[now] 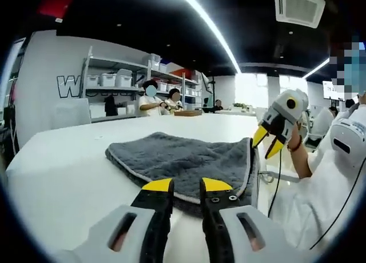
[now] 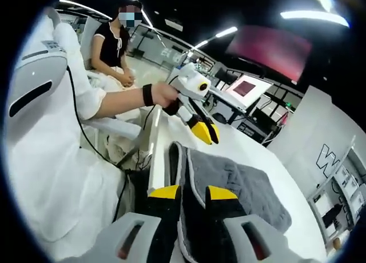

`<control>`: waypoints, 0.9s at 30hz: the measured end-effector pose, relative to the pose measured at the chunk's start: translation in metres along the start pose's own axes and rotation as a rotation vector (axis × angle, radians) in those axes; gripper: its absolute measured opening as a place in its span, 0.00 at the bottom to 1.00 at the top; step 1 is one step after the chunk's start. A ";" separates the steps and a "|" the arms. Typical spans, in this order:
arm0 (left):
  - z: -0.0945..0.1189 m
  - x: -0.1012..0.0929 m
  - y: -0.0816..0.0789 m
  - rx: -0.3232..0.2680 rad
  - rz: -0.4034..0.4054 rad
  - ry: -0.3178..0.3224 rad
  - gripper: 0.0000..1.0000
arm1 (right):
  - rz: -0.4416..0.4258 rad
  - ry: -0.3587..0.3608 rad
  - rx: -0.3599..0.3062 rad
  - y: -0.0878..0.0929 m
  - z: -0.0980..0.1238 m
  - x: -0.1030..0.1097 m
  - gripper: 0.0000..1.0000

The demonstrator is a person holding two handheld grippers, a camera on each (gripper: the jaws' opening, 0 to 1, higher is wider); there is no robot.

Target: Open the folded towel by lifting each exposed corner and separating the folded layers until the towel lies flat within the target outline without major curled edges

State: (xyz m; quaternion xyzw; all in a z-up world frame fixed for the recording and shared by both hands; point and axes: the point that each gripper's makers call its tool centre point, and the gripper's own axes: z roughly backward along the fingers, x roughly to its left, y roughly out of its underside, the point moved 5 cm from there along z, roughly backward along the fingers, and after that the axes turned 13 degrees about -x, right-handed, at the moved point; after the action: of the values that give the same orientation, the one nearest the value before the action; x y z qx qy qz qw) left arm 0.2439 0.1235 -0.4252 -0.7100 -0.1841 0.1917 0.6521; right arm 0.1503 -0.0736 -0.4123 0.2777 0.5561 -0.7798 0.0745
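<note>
A: Towel (image 1: 186,160) lay folded on the white table (image 1: 63,171), at its near edge.
B: Left gripper (image 1: 187,186) and right gripper (image 2: 187,192) sat just short of the towel, both released, jaws slightly apart.

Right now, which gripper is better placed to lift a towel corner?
Right, probably. The right gripper is open at a layered corner of the towel; the left gripper faces its mid-edge.

The towel (image 1: 189,160) is showing fluffy grey matt cloth with a pale stitched hem, lying on the table (image 1: 68,166), which is looking smooth, white and faintly glossy.
</note>
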 end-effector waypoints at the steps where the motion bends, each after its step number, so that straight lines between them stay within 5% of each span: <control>1: 0.000 0.003 0.000 0.000 0.003 -0.016 0.17 | 0.002 0.002 0.001 0.000 0.000 0.000 0.11; 27: -0.024 0.024 0.005 0.049 0.023 -0.100 0.25 | 0.056 0.009 0.039 0.002 -0.023 -0.002 0.13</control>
State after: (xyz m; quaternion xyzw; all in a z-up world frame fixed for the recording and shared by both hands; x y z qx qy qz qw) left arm 0.2770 0.1145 -0.4291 -0.6855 -0.2036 0.2392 0.6569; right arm 0.1612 -0.0537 -0.4184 0.2983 0.5329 -0.7869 0.0884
